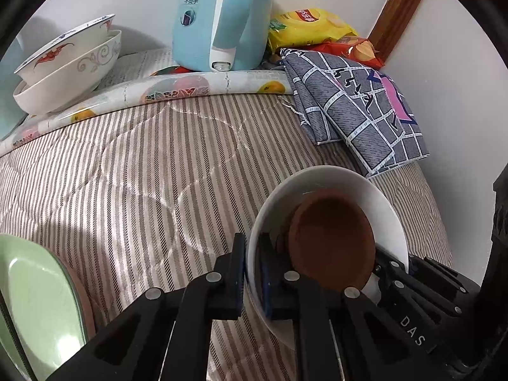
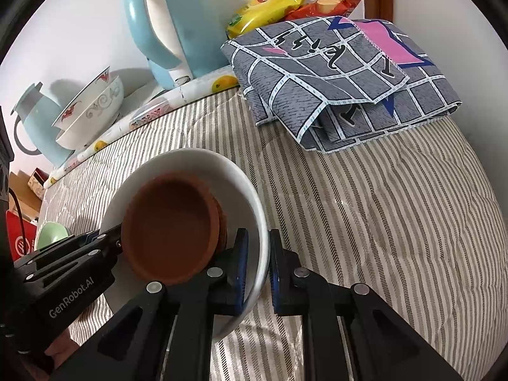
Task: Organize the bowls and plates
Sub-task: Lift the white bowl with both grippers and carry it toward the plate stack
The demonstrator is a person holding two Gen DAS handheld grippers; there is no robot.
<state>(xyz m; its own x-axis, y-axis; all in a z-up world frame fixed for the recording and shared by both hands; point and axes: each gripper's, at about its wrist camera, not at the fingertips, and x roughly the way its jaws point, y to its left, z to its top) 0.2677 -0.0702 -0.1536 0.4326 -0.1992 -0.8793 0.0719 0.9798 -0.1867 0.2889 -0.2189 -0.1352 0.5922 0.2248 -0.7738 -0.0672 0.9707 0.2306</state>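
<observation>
A white bowl is sitting on a striped quilt. A brown dish is lying tilted inside it.

The left gripper is pinching the near left rim of the white bowl. One finger is outside the wall and the other is inside, and they are pressing tight on the thin rim. In the right wrist view the left gripper is coming in from the left and reaching that same bowl.

The right gripper is pinching the other side of the white bowl. Its blue pads are squeezing the wall, one inside and one outside. In the left wrist view its black fingers are showing past the brown dish, at the far right rim.

So both grippers are holding the one white bowl, each nearly closed on its rim.

Two more bowls are sitting stacked at the back left, one inside the other, leaning a bit. The top one is showing red marks. They are resting on a fruit-print cloth.

A blue kettle is standing beside the stacked bowls. A folded grey cloth is lying at the back right, with snack bags behind it.

A green plate is peeking in at the left edge.
</observation>
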